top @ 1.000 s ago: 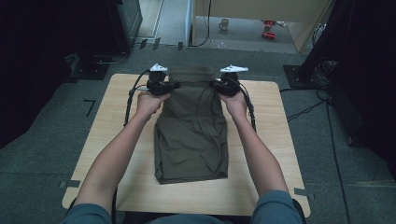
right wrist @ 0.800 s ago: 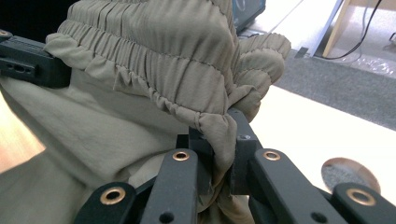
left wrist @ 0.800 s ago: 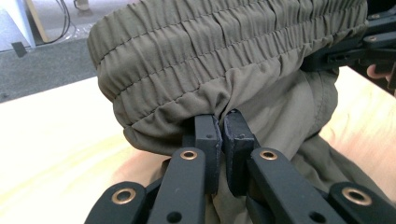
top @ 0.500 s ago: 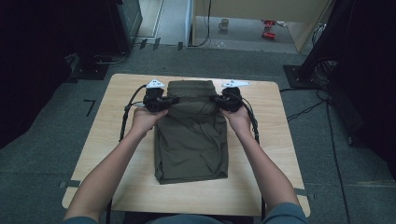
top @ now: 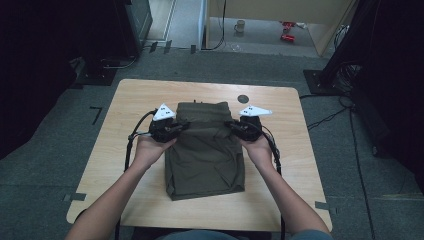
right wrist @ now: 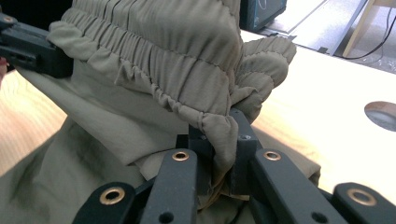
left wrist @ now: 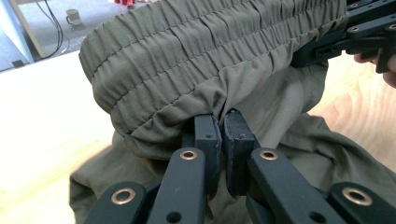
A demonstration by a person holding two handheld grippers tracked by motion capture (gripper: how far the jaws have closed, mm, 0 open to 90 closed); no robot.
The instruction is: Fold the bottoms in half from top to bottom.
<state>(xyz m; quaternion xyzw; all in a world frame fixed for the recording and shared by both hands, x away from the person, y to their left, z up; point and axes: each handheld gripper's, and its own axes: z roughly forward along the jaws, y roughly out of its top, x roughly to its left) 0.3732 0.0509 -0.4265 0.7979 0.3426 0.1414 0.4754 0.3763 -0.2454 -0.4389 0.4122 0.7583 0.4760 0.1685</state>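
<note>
The olive-green trousers (top: 205,150) lie folded at the centre of the wooden table (top: 125,100), their far end doubled toward the person. Fabric drapes over the jaw tips. The left gripper (left wrist: 220,135) is clamped on the gathered, ribbed elastic waistband (left wrist: 187,56) at its left corner. The right gripper (right wrist: 219,140) is clamped on the opposite corner. The cloth is thin and matte. The table's far right has a round hole (top: 243,99).

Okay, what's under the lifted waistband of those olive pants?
Under the waistband, held up by the left claw and right claw, lie more folds of the pants on the table. Anything beneath that cloth is covered.
</note>
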